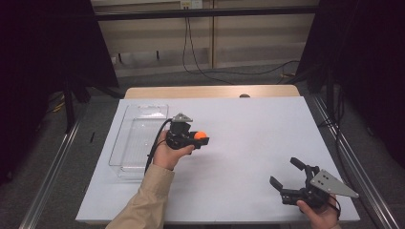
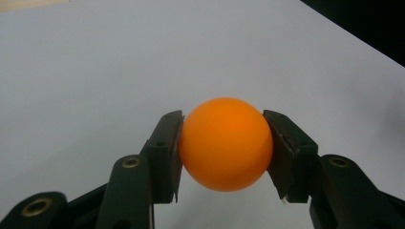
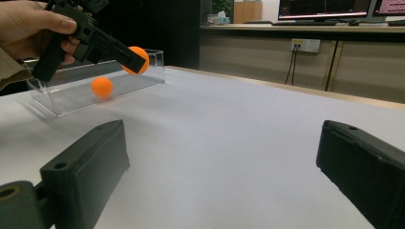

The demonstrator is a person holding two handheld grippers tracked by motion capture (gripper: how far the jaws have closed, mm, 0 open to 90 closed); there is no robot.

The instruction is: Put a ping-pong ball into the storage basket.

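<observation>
Clearly the left gripper (image 1: 203, 139) has its two black jaws pressed against opposite sides of an orange ball (image 2: 225, 144), which the left gripper view shows seated squarely between the pads, pinched across its widest part so that a smooth round thing cannot squirt out. In the high view the ball (image 1: 200, 135) is held above the white table (image 1: 248, 143), toward its left half and just to the right of a clear plastic tray (image 1: 125, 143) that lies along the table's left edge. The right gripper view shows the held ball (image 3: 137, 57) lifted off the surface, in front of the tray's open top, and a second orange ball (image 3: 101, 87) already resting inside the tray (image 3: 62, 102) on its floor. That suggests the work is to gather balls into the tray, and the carrying hand is placed beside it so that only a short move over the low wall remains before release. The tray sits with its long side along the table's edge, which leaves the middle of the table free for handling. The right gripper (image 1: 286, 174) rests near the table's front right corner, well apart from the ball and tray, its jaws spread wide with nothing between them, as its own view confirms; it seems parked out of the way while the left does the carrying.
</observation>
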